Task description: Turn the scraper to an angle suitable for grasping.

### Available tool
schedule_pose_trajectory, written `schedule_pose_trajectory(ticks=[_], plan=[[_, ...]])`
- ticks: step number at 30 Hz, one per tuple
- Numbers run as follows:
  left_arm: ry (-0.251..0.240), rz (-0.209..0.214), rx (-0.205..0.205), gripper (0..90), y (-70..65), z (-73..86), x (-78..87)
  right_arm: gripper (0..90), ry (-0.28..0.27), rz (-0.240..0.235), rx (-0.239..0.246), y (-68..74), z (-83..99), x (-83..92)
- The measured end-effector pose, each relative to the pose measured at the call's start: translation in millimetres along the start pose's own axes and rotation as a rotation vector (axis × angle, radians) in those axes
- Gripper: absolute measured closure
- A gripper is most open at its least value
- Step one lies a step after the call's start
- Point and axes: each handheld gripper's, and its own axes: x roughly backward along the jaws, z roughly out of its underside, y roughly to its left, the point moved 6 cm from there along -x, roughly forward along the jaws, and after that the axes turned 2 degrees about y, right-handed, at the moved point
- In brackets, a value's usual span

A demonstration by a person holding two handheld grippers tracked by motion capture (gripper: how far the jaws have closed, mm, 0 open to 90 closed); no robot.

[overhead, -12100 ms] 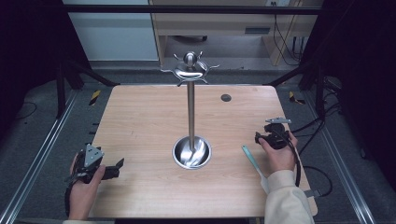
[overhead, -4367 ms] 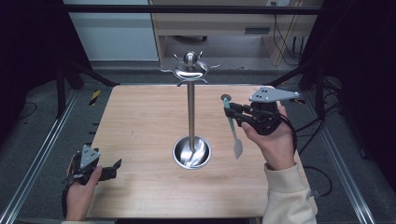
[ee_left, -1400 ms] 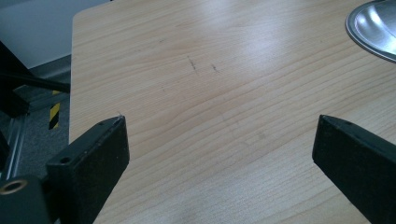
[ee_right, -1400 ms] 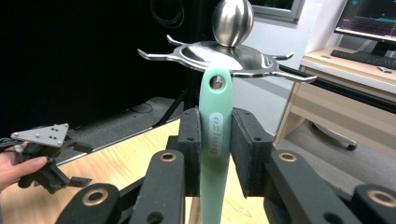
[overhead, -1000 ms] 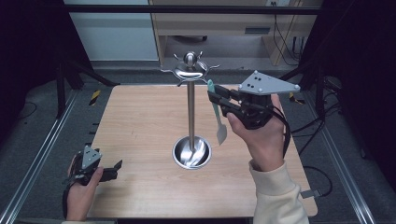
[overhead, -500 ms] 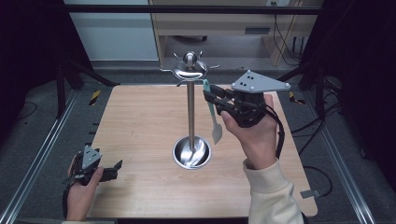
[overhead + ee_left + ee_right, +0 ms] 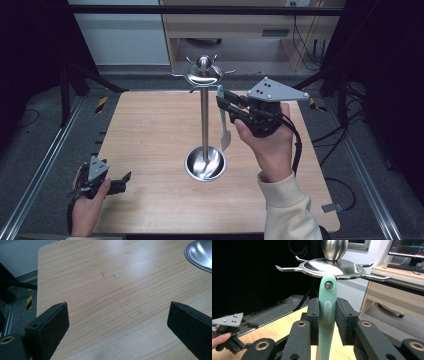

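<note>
A steel utensil stand [image 7: 204, 120] with a ring of hooks under a ball top [image 7: 203, 75] rises from a round dish base [image 7: 205, 164] at the table's middle. My right gripper [image 7: 222, 105] is shut on the handle of a mint-green utensil [image 7: 223, 125], which hangs blade-down just right of the pole. In the right gripper view the pads [image 7: 313, 315] clamp the green handle [image 7: 326, 295], whose top hole sits just under the hook ring [image 7: 332, 265], with a metal tip showing in the hole. My left gripper [image 7: 125, 180] rests open at the front left, nothing between its jaws [image 7: 117, 315].
The dish base's rim [image 7: 200, 255] lies far right in the left gripper view. The wooden table [image 7: 150, 130] has metal rails along both sides. A desk and cables stand beyond the far edge.
My right gripper has edged left and slightly up with the green utensil, bringing its handle top closer to the hook ring. The left gripper has stayed put.
</note>
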Motion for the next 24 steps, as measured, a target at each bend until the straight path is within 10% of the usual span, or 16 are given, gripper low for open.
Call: schedule_pose_trajectory(ticks=[12, 24], plan=[[0.0, 0.001, 0.001, 3.6, 0.6, 0.1, 0.4, 56.4, -0.001, 0.005, 0.003, 2.0, 3.1, 0.8], [0.006, 0.006, -0.004, 3.6, -1.3, -0.3, -0.6, 18.3, 0.03, 0.165, 0.027, -19.3, 28.6, 16.3]])
